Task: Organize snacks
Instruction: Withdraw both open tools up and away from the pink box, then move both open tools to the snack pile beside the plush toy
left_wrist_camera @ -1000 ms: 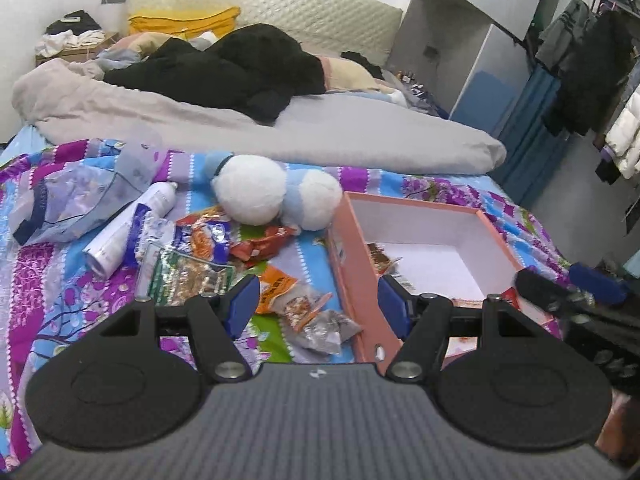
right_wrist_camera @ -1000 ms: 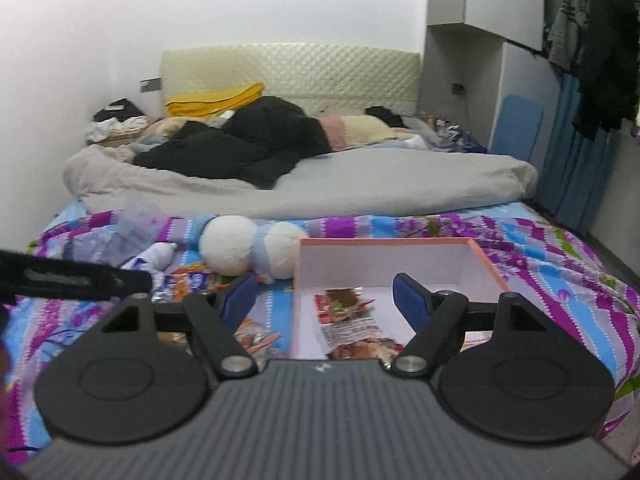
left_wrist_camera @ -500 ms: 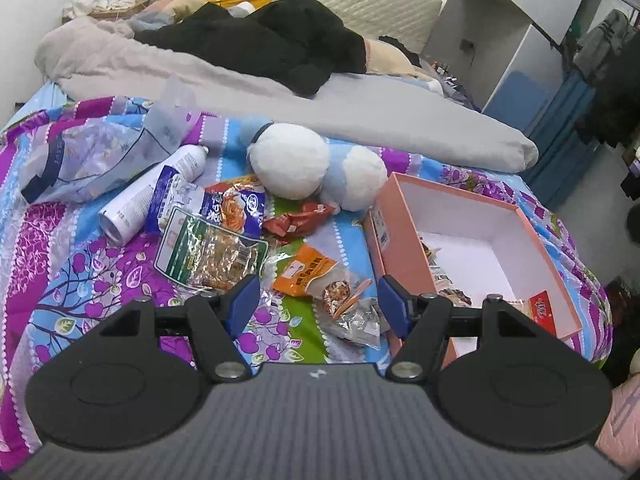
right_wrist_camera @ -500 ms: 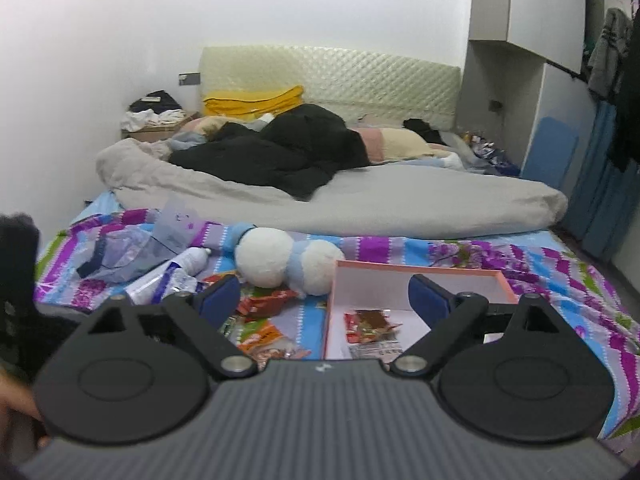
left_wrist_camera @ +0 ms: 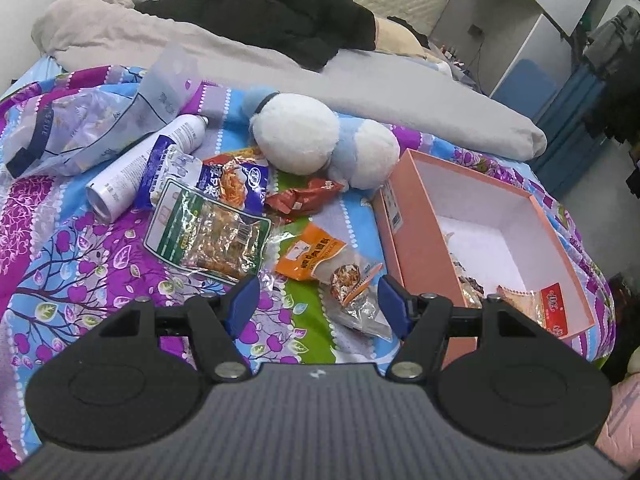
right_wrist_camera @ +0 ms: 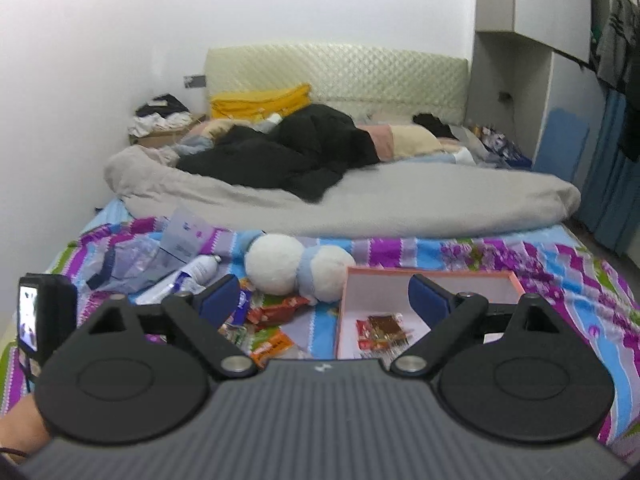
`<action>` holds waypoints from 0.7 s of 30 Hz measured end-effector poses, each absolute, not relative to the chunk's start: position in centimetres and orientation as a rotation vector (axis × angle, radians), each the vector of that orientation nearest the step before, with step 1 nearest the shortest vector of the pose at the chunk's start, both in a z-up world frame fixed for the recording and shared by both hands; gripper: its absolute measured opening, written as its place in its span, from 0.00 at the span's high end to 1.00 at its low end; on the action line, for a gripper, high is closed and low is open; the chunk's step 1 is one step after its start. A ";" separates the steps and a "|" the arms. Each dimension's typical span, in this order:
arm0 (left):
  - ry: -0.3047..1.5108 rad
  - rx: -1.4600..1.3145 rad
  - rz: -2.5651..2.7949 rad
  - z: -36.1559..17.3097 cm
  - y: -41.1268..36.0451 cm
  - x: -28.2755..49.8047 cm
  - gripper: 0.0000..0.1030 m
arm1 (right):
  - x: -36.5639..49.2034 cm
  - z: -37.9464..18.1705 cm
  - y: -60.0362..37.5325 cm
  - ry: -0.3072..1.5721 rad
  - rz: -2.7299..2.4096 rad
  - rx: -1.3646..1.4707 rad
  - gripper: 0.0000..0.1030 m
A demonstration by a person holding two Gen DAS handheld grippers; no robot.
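Several snack packets lie on the patterned bedspread: a clear green-edged one [left_wrist_camera: 208,236], a blue one [left_wrist_camera: 236,180], a red one [left_wrist_camera: 300,200], an orange one [left_wrist_camera: 310,254] and a small clear one [left_wrist_camera: 352,286]. To their right stands an open pink box [left_wrist_camera: 416,232] with a few packets [left_wrist_camera: 552,304] inside. My left gripper [left_wrist_camera: 318,306] hovers open over the orange and small clear packets, touching neither. My right gripper [right_wrist_camera: 323,295] stands wide open and empty, higher up, facing the pink box [right_wrist_camera: 432,274] and the packets [right_wrist_camera: 380,330] in it.
A white and blue plush toy [left_wrist_camera: 316,144] lies behind the snacks, beside the box. A white spray can [left_wrist_camera: 144,168] and a plastic bag [left_wrist_camera: 80,128] lie at the left. A grey duvet [left_wrist_camera: 360,88] with black clothes crosses the bed behind. Cupboards stand at the right.
My left gripper has sunk and tilted down towards the snack pile, its jaws unchanged. My right gripper's jaws have widened and it has drawn back a little.
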State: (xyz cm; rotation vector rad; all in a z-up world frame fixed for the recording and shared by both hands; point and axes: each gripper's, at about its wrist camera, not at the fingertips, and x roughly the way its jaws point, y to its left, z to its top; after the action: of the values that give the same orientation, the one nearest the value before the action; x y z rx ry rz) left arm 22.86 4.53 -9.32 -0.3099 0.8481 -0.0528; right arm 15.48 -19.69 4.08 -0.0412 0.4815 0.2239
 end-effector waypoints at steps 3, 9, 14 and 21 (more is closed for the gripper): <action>0.857 -0.323 -0.049 -10.2 4.7 23.4 0.32 | 16.1 3.0 -20.0 0.540 0.253 -0.016 0.10; 0.883 -0.343 -0.038 -12.4 5.3 24.9 0.32 | 16.8 1.5 -19.8 0.587 0.253 -0.028 0.10; 0.903 -0.351 -0.030 -14.0 6.0 26.0 0.32 | 18.2 0.4 -19.2 0.608 0.236 -0.047 0.10; 0.905 -0.378 -0.007 -15.3 7.9 26.5 0.32 | 19.8 -0.8 -18.1 0.642 0.224 -0.042 0.10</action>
State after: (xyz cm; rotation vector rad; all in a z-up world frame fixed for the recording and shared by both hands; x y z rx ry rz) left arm 26.47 7.88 -15.35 -0.3780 0.9047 -0.0072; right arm 19.80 -18.13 -0.76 -0.0421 0.6417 0.2239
